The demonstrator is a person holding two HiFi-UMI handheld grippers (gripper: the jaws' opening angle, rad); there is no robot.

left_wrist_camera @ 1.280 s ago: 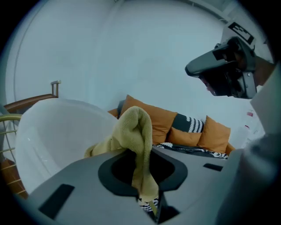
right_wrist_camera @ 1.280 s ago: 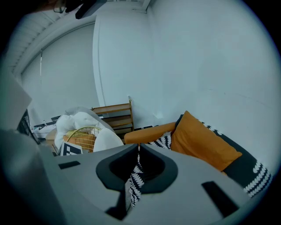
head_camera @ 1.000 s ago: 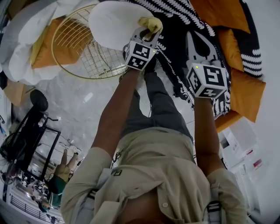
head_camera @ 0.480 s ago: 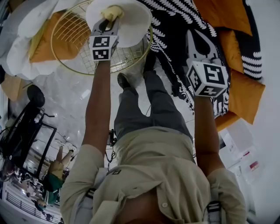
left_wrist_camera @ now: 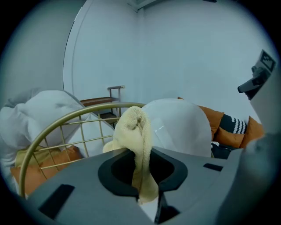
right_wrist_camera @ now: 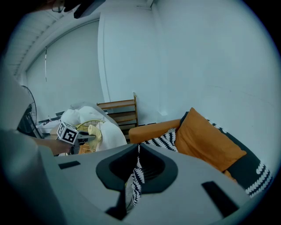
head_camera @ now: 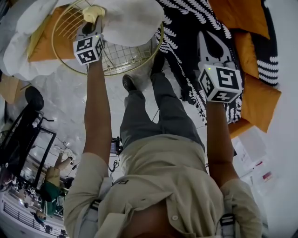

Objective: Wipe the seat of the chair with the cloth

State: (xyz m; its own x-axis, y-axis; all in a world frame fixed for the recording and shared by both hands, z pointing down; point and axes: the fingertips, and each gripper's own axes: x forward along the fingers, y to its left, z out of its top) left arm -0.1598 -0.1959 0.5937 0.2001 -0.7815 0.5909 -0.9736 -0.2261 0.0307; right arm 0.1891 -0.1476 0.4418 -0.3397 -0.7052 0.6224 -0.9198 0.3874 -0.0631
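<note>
Boldly printed black-and-white square markers cover each gripper's cube. The left gripper (head_camera: 93,22) is clenched on the yellow cloth (head_camera: 94,11), which bunches out past its jaws over the chair's gold wire frame (head_camera: 116,58), just beside the white seat (head_camera: 135,21). Whether it touches the seat I cannot tell. The right gripper (head_camera: 212,45) hangs well apart, jaws closed on nothing, over a black-and-white leaf-pattern throw (head_camera: 186,23) on an orange sofa (right_wrist_camera: 153,130). The floor (head_camera: 79,111) is pale, glossy marble tile. The walls (right_wrist_camera: 197,57) are plain white, with a wooden rack (right_wrist_camera: 120,112) against them.
</note>
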